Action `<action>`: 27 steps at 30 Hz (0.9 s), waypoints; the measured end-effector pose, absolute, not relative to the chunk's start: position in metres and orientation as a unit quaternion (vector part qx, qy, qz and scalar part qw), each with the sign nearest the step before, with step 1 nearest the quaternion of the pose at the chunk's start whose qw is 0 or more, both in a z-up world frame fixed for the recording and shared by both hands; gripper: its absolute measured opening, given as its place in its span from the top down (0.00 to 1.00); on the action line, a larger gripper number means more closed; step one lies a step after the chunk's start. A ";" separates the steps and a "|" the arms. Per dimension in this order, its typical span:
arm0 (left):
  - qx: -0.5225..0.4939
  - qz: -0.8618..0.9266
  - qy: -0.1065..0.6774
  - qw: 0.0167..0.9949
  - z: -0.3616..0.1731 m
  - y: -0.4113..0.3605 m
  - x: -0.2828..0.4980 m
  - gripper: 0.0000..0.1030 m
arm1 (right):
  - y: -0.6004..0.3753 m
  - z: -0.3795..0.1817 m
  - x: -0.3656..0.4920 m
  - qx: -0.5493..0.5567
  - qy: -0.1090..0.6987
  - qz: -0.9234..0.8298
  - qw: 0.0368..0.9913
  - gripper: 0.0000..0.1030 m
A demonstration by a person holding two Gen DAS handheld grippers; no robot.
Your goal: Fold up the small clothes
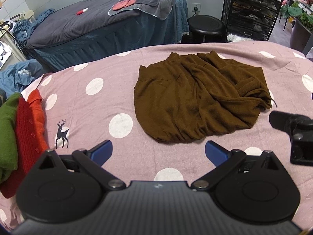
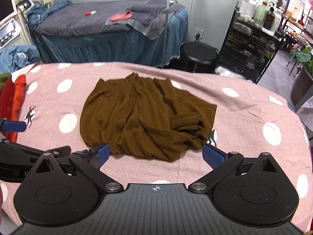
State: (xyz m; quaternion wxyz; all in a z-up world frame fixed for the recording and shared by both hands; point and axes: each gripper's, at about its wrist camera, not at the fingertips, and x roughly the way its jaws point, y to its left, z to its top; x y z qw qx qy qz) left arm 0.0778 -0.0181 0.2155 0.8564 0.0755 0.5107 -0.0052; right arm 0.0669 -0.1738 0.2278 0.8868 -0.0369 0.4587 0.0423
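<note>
Here the brown garment (image 1: 197, 98) lies crumpled in the middle of the bed (image 1: 93, 105), just ahead of both tools. The left tool (image 1: 158, 152) hovers near the bed's near edge with its blue fingers (image 1: 102, 150) spread wide and holding nothing; the garment's rounded lower hem sits just beyond the gap between them, not touching. The right tool (image 2: 154, 154) is open too and empty, its fingers (image 2: 213, 155) flanking the garment's near edge, almost at the cloth.

The left wrist view shows a stack of folded clothes (image 1: 21, 129), green, red and orange, at the bed's left edge, and the right tool entering from the right. The right wrist view shows only a strip of that stack, but takes in bottles (image 2: 260, 9) on a black shelf (image 2: 250, 47) and a monitor at the upper left.

The garment is a soft, fine knit, heaped in deep folds with a ribbed band on its right side. The bedsheet is pink with white dots and a small black deer print (image 1: 62, 135).
</note>
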 end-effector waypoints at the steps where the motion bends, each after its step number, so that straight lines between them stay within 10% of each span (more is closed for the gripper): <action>1: 0.074 -0.005 0.508 0.858 0.216 -0.018 0.078 0.00 | -0.175 0.229 0.066 -0.036 0.451 0.043 0.891 0.00; 15: 0.027 -0.077 0.344 0.935 0.231 0.003 0.043 0.00 | -0.200 0.242 0.047 -0.020 0.349 0.031 0.936 0.00; 27: 0.026 -0.064 0.454 0.888 0.173 0.005 0.061 0.00 | -0.204 0.189 0.065 0.020 0.411 0.093 0.907 0.00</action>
